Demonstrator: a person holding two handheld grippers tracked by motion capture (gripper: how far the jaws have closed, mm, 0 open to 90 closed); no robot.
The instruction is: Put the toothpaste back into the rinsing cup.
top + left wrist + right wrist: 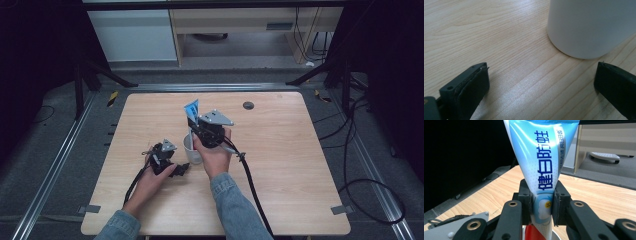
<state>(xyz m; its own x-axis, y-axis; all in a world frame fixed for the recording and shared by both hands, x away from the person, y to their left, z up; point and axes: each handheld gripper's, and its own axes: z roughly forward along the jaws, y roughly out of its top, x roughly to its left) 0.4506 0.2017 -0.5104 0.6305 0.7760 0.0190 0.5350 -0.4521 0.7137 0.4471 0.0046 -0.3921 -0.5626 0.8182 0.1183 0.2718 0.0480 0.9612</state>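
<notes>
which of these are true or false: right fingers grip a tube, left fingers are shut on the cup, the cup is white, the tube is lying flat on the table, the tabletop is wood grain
1. The right gripper grips a toothpaste tube: true.
2. The left gripper is shut on the cup: false. Its fingers stand wide apart with bare table between them, and the cup sits just ahead of them.
3. The cup is white: true.
4. The tube lies flat on the table: false. It is held upright above the cup, its red end pointing down into the cup's mouth.
5. The tabletop is light wood grain: true.
</notes>
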